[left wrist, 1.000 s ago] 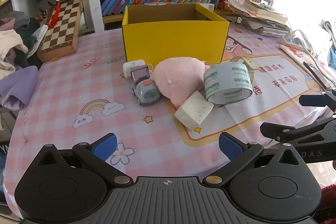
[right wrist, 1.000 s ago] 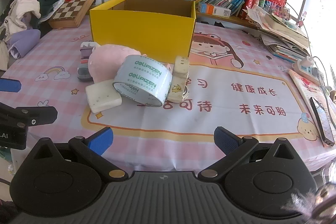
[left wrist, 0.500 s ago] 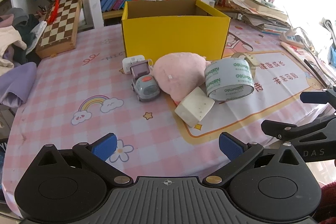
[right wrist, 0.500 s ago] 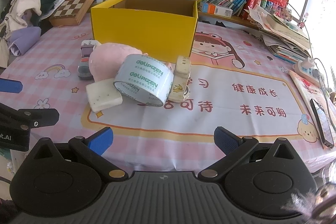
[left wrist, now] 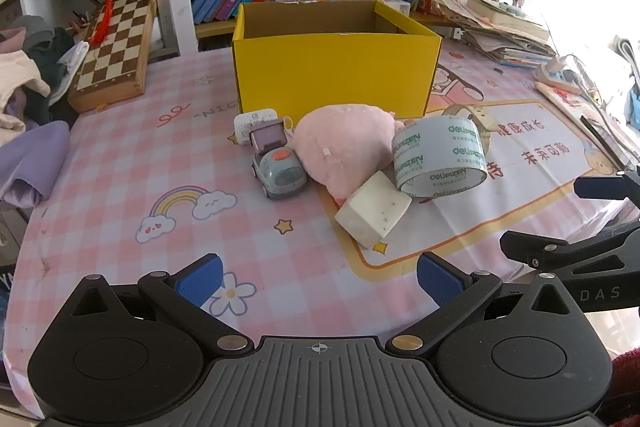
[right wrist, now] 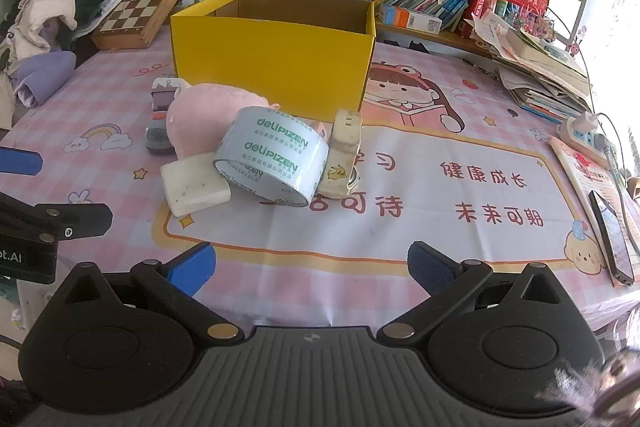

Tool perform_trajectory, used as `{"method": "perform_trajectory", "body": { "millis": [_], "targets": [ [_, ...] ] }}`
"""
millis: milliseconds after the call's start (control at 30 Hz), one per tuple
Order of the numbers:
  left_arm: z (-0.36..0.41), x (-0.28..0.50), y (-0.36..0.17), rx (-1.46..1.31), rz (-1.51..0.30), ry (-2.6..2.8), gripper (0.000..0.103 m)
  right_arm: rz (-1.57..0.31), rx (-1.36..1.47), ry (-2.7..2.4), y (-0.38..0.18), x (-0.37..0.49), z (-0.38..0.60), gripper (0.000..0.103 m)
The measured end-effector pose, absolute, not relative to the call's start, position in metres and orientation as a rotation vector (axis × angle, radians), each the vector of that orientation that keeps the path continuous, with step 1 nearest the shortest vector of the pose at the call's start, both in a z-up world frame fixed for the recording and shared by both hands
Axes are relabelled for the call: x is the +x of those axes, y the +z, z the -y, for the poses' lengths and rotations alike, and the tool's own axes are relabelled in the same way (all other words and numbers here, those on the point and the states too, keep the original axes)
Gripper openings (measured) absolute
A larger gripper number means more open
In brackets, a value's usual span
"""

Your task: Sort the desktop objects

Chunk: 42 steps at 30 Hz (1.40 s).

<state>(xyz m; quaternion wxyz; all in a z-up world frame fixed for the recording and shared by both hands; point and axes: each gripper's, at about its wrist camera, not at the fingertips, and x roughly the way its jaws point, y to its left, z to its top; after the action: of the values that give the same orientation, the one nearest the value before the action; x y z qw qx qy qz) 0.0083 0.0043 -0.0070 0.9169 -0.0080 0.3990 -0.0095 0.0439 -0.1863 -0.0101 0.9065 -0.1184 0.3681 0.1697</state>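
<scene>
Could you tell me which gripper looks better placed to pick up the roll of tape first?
Probably the right gripper. The tape roll lies almost straight ahead of its open jaws, nothing between. From the left gripper, also open, the roll sits off to the right, beyond the white block.

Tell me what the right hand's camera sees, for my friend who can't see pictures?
A yellow box stands open on a pink checked table, with a pile in front of it: a pink plush toy, a roll of tape, a white block and a small toy car. The open right gripper holds nothing.
</scene>
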Motion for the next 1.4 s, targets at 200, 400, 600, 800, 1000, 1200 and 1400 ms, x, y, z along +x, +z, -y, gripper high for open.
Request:
{"method": "perform_trajectory", "body": {
  "millis": [200, 400, 600, 800, 1000, 1200, 1400],
  "targets": [
    [-0.005, 0.010, -0.007, -0.016, -0.820, -0.020, 0.103, -0.760, -0.245, 0.347, -0.010, 0.045, 0.186, 0.103],
    [-0.006, 0.012, -0.006, -0.017, -0.815, -0.023, 0.103, -0.757, -0.246, 0.344, -0.009, 0.047, 0.185, 0.103],
    [-0.008, 0.013, -0.006, -0.018, -0.817, -0.020, 0.103, -0.756, -0.247, 0.347, -0.008, 0.049, 0.183, 0.103],
    [-0.010, 0.013, -0.007, -0.022, -0.820, -0.017, 0.103, -0.750, -0.251, 0.346, -0.007, 0.049, 0.182, 0.103],
    [-0.011, 0.014, -0.007, -0.030, -0.812, -0.024, 0.103, -0.732, -0.259, 0.335, -0.003, 0.050, 0.183, 0.103],
    [-0.009, 0.018, -0.005, -0.022, -0.802, -0.042, 0.103, -0.728, -0.264, 0.336, -0.002, 0.053, 0.183, 0.103],
    [-0.005, 0.025, -0.006, -0.020, -0.808, -0.053, 0.103, -0.725, -0.269, 0.345, 0.000, 0.060, 0.184, 0.102]
  ]
}}
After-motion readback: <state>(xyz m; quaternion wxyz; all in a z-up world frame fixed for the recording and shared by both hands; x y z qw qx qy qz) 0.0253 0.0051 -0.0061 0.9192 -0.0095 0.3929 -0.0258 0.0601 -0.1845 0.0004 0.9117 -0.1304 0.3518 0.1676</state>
